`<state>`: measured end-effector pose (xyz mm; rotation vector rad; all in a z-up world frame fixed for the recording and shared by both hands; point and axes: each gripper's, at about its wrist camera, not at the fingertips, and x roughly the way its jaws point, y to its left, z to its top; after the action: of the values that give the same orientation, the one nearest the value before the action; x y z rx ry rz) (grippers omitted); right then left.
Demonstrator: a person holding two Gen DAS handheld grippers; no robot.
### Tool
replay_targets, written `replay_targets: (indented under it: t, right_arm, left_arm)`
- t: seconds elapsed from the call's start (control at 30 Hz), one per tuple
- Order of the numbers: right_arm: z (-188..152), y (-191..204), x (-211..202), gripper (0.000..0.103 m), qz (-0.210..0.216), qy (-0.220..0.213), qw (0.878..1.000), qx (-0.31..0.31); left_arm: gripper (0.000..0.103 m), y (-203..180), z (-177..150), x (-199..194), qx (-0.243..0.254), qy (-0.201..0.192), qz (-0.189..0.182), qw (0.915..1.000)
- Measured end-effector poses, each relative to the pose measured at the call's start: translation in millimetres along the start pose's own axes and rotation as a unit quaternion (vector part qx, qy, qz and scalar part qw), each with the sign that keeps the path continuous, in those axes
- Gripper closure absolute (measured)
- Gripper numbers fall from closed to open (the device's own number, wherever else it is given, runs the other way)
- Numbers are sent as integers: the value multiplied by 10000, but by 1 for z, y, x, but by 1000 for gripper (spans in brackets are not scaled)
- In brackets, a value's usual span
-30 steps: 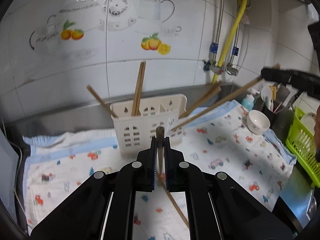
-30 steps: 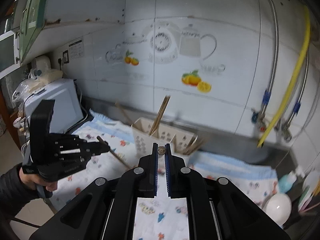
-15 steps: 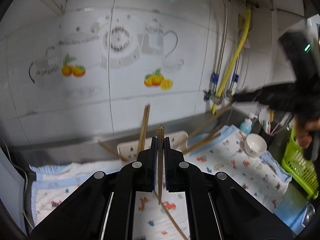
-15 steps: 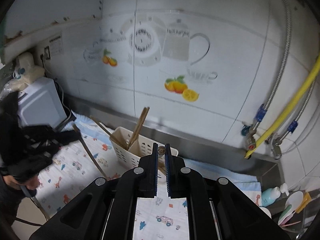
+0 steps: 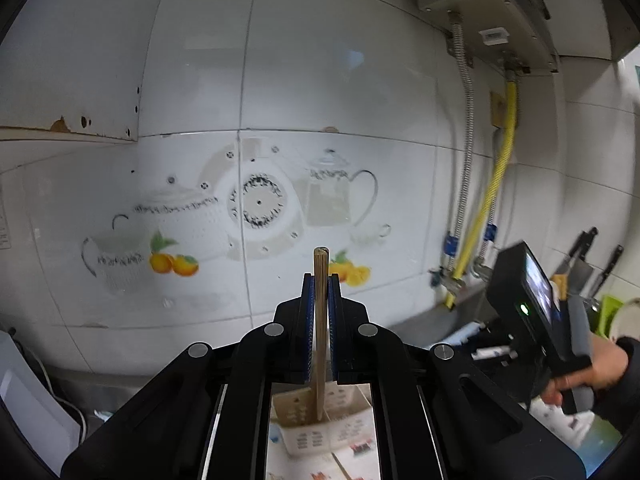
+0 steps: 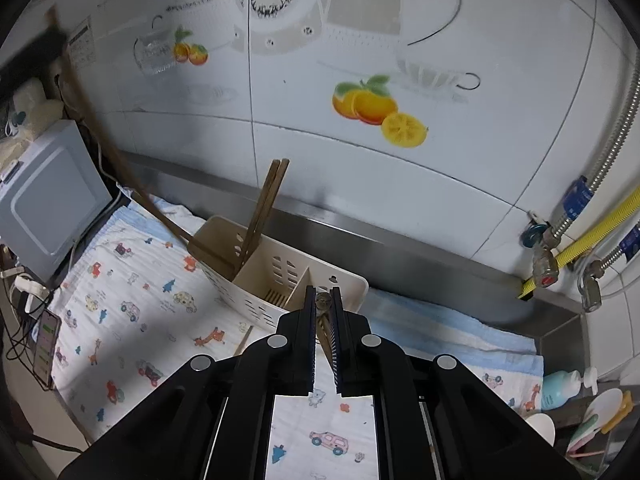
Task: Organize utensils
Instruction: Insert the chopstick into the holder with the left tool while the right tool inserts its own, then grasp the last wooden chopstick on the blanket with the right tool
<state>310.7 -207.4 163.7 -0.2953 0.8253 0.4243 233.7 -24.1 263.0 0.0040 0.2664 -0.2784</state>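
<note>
Left wrist view: left gripper (image 5: pixel 320 280) clamped a chopstick (image 5: pixel 320 320) upright; right gripper (image 6: pixel 322 300) pinched another chopstick (image 6: pixel 322 301) above the holder (image 6: pixel 256 308).

Kitchen clutter I see beyond the tongs
Ahead, fruit-decal tiles (image 6: pixel 372 104); right, yellow hose (image 6: pixel 592 240); left, a microwave (image 6: pixel 48 188); beneath, patterned cloth (image 6: pixel 132 304).

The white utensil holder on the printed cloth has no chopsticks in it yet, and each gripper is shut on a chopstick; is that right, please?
Not quite: the right wrist view shows the utensil holder already has two chopsticks standing in its far compartment. The rest holds: it sits on the printed cloth, the left gripper is shut on a chopstick, and the right gripper on another chopstick.
</note>
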Motion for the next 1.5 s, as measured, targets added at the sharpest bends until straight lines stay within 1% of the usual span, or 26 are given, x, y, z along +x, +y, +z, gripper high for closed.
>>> replay_targets:
  t: [0.17, 0.3, 0.47, 0.57, 0.6, 0.63, 0.73, 0.9, 0.97, 1.1, 1.17, 1.27, 1.3, 1.43, 1.47, 1.5]
  right_arm:
    - [-2, -2, -11, 95, -2, -238, 9997, -22]
    - [-9, 0, -26, 90, 14, -443, 9990, -77]
    - [-26, 6, -43, 87, 215, -684, 9974, -47]
    - [-44, 11, -46, 85, 325, -751, 9966, 30]
    - [-52, 15, -46, 85, 356, -765, 9964, 31]
    - [-59, 17, -45, 85, 392, -774, 9962, 59]
    - [-81, 25, -40, 85, 483, -756, 9959, 143]
    - [-125, 53, -27, 85, 563, -681, 9959, 173]
    - [-142, 64, -19, 85, 677, -596, 9957, 233]
    - [-177, 92, -3, 85, 834, -430, 9951, 316]
    - [-194, 106, 6, 85, 951, -333, 9942, 378]
    - [-212, 122, 16, 85, 897, -276, 9948, 389]
    - [-219, 128, 20, 85, 940, -238, 9943, 453]
    - [-233, 139, 36, 85, 974, -99, 9933, 609]
    - [-237, 141, 39, 85, 1010, -66, 9926, 673]
    - [-240, 143, 41, 85, 1012, -45, 9923, 708]
  left_arm:
    - [98, 11, -7, 24, -167, 78, 122, 9998]
    - [98, 20, -20, 43, -307, 197, 195, 9991]
    - [98, 21, -35, 56, -378, 406, 74, 9984]
    - [98, 21, -41, 59, -407, 503, 6, 9979]
    - [98, 20, -42, 57, -400, 491, 16, 9980]
    - [95, 19, -43, 56, -386, 488, -2, 9981]
    - [95, 15, -45, 50, -355, 512, -51, 9980]
    - [92, 10, -48, 34, -319, 488, -82, 9983]
    - [84, 10, -49, 26, -323, 464, -68, 9984]
    - [80, 11, -53, 9, -280, 395, -50, 9988]
    - [76, 13, -58, -3, -295, 371, -31, 9989]
    - [72, 16, -67, -18, -311, 369, -21, 9988]
    - [70, 17, -70, -22, -314, 365, -17, 9988]
    - [64, 24, -88, -43, -463, 389, 18, 9982]
    - [60, 25, -92, -47, -478, 389, 42, 9981]
    - [58, 27, -95, -50, -489, 397, 63, 9980]
